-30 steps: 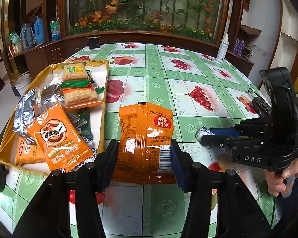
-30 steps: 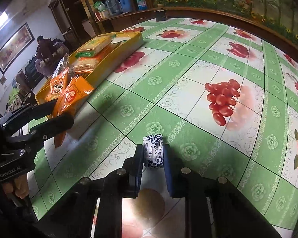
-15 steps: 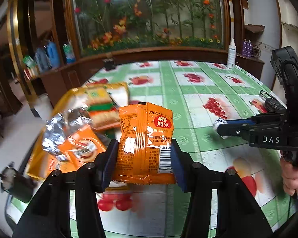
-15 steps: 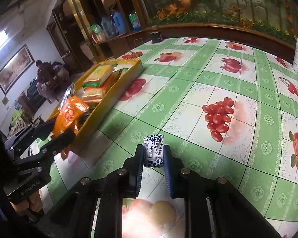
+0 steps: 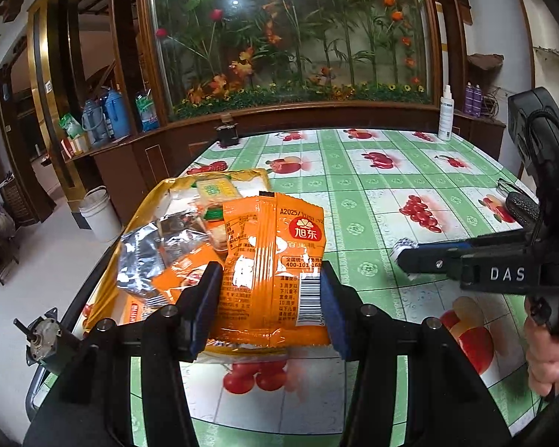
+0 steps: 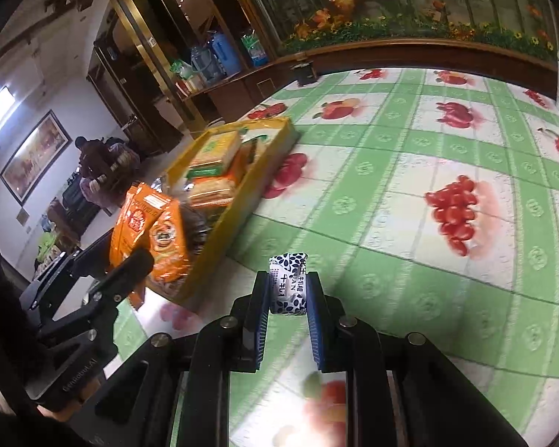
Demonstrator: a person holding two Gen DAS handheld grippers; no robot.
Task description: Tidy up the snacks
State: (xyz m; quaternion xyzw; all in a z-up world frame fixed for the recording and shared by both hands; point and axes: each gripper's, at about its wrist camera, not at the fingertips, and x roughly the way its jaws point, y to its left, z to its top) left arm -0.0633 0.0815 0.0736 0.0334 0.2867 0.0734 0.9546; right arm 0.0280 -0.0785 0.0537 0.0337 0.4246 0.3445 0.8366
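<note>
- Yellow tray (image 5: 104,279), at the table's left edge: it held a loose heap of packets, among them a silver foil pouch (image 5: 145,257) and stacked cracker packs (image 6: 214,165), evidently the collecting place for the snacks
- Left gripper (image 5: 268,305): its jaws were clenched on the lower part of an orange snack packet (image 5: 275,260), held upright above the tray's near right corner, so that it could probably be dropped onto the heap
- Right gripper (image 6: 289,300): its jaws pinched a small blue-and-white wrapped candy (image 6: 289,283) by its sides, apparently clear of the green fruit-print tablecloth (image 6: 410,193), well right of the tray, presumably waiting its turn
</note>
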